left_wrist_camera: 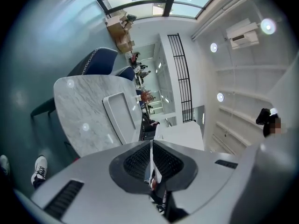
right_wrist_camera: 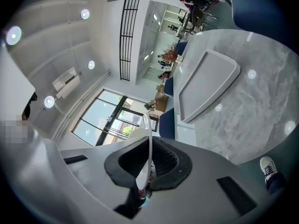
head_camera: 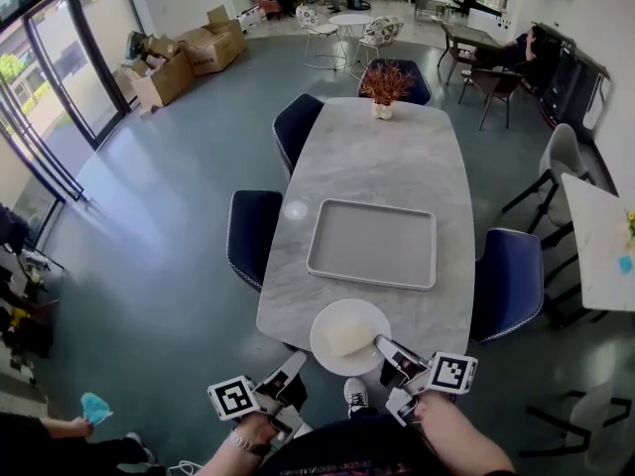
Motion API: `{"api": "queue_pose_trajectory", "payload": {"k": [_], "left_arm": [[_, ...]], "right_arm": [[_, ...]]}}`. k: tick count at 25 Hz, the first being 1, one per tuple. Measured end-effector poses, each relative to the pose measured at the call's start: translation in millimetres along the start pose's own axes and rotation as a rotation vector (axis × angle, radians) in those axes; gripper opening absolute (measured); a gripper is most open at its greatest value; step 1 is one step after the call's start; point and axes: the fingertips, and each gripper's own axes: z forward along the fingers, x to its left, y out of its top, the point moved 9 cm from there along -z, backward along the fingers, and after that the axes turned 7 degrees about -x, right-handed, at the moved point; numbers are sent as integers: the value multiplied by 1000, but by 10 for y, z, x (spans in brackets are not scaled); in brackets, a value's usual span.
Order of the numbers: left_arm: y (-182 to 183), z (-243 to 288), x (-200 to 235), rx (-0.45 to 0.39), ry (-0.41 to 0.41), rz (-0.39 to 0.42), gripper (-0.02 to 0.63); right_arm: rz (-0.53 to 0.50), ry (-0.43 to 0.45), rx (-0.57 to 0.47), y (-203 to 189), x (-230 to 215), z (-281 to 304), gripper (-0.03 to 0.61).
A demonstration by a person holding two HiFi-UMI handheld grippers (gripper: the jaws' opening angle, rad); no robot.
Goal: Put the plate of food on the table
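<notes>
A white plate (head_camera: 335,350) with a pale mound of food (head_camera: 347,336) sits over the near end of the grey marble table (head_camera: 397,177), its front part past the table's edge. I cannot tell whether it rests on the table. My right gripper (head_camera: 389,351) is shut on the plate's right rim. In the right gripper view the plate (right_wrist_camera: 147,139) shows edge-on as a thin white line between the pads. My left gripper (head_camera: 294,368) hangs just left of the plate, apart from it and shut on nothing. In the left gripper view the left gripper (left_wrist_camera: 152,160) has its pads (left_wrist_camera: 138,162) together.
An empty grey tray (head_camera: 372,243) lies mid-table, beyond the plate. A small vase of dried flowers (head_camera: 383,87) stands at the far end. Dark blue chairs (head_camera: 252,234) flank the table on both sides (head_camera: 508,281). My shoe (head_camera: 356,396) shows below the table edge.
</notes>
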Motion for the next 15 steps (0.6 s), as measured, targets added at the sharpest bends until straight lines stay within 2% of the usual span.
{"api": "queue_pose_trajectory", "payload": {"k": [5,9,15], "left_arm": [[55,-83,-17,-17,11,68,6],[-38,-10,-154,62,-24,270,6],[-129,29,-387,153,-84,517,5]], "right_arm": [[4,-16,-88,400,-81,18,18],[-7,-52,-147,778,-270,77,18],[-16,-117,-194,1202,-574,390,18]]}}
